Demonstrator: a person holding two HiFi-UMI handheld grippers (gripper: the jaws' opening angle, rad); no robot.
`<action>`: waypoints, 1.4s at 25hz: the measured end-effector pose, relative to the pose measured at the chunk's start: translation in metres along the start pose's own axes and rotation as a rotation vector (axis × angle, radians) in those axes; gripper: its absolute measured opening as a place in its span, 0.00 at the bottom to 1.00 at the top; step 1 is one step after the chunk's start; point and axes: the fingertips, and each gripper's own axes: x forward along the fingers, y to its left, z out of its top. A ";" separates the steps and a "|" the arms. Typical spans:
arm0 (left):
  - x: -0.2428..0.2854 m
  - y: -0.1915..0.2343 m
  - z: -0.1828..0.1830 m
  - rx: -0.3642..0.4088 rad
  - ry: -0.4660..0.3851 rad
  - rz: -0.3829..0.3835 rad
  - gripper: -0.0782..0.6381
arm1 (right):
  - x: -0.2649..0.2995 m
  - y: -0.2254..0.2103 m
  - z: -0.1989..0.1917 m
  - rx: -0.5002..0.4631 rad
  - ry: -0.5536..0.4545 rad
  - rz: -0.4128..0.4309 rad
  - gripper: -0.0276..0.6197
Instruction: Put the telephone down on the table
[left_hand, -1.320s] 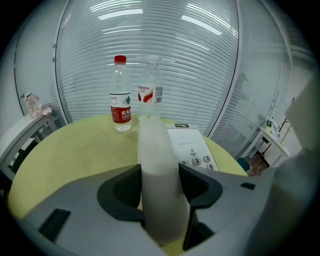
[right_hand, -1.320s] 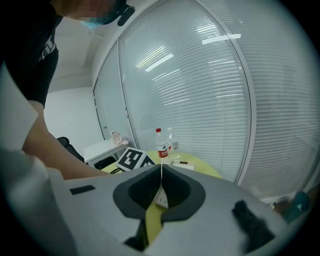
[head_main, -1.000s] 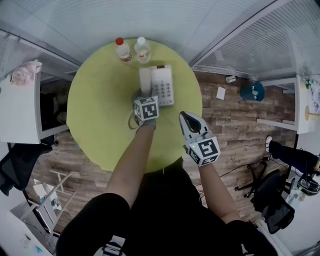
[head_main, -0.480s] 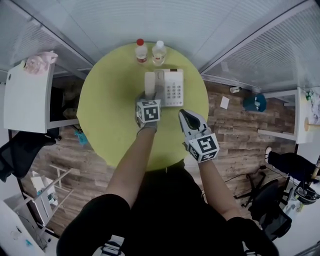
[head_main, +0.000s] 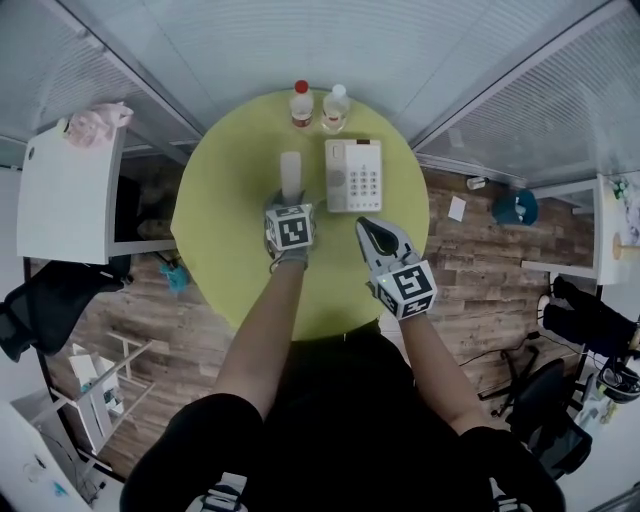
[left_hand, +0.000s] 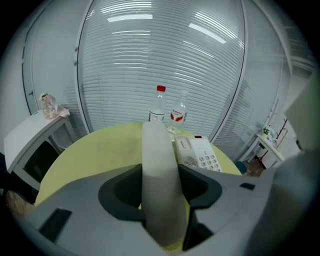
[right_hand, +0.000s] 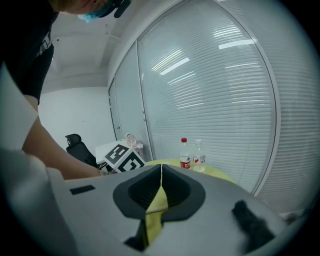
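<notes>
Now drawn leftward, clear of the telephone base (head_main: 353, 175) it lay against a second ago, the handset (head_main: 290, 168) is clamped in the left gripper (head_main: 288, 203) over the table (head_main: 230, 230), leaving only the set-down, while the right gripper (head_main: 374, 232) is closed and empty.

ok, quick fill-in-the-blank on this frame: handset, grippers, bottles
1. The left gripper is shut on the handset, held to the ____ of the telephone base.
2. The right gripper has its jaws ____, with nothing between them.
3. The left bottle of the two beyond the base has a ____ cap.

Missing words: left; shut; red
</notes>
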 end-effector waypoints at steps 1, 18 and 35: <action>-0.002 0.004 0.000 -0.003 0.000 0.003 0.43 | 0.001 0.002 0.001 -0.002 0.000 -0.001 0.07; -0.005 0.091 -0.037 -0.042 0.058 0.087 0.43 | 0.040 0.031 -0.008 -0.022 0.052 0.037 0.07; 0.022 0.157 -0.083 -0.104 0.156 0.145 0.43 | 0.069 0.038 -0.030 -0.007 0.107 0.059 0.07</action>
